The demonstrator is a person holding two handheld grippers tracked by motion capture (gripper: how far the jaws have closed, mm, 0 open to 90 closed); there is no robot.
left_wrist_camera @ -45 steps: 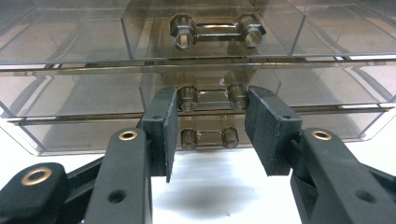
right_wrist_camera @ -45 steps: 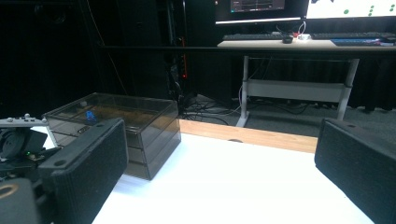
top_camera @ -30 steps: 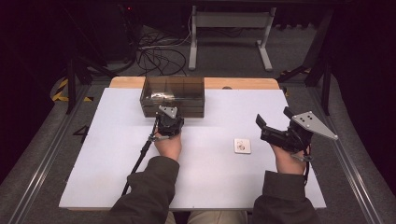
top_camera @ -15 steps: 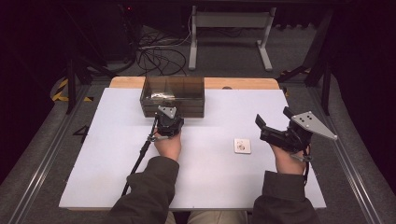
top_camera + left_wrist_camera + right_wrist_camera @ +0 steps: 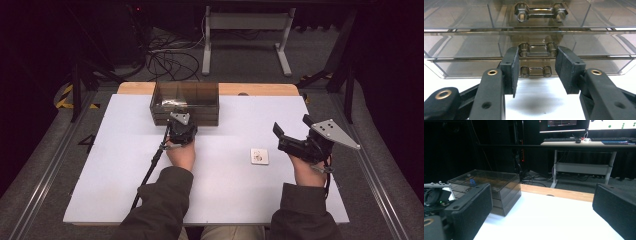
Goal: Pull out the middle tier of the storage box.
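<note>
**Lined up on the middle drawer handle**

Nearest in the left gripper view: left gripper [image 5: 536, 72] about half open, pads flanking the middle handle [image 5: 537, 49] of the smoky drawer box [image 5: 461, 50], not pressing on it. Placed so, probably, to close on that handle and pull the drawer. Hard to tell whether the pads already touch the handle's posts or stop just short.

Lower centre of the high view: left gripper [image 5: 180, 131] right at the box front [image 5: 185, 117]. Right of centre: small white card [image 5: 259, 156] lying flat on the white table [image 5: 100, 175], untouched. Print on the card too small to read.

Right side: right gripper [image 5: 290, 135] hovering wide open, holding nothing, apparently waiting. In the right gripper view, both pads cut off by the frame edges.

Farthest: box contents blurred behind the tinted walls; something pale inside the top, unidentifiable.
</note>
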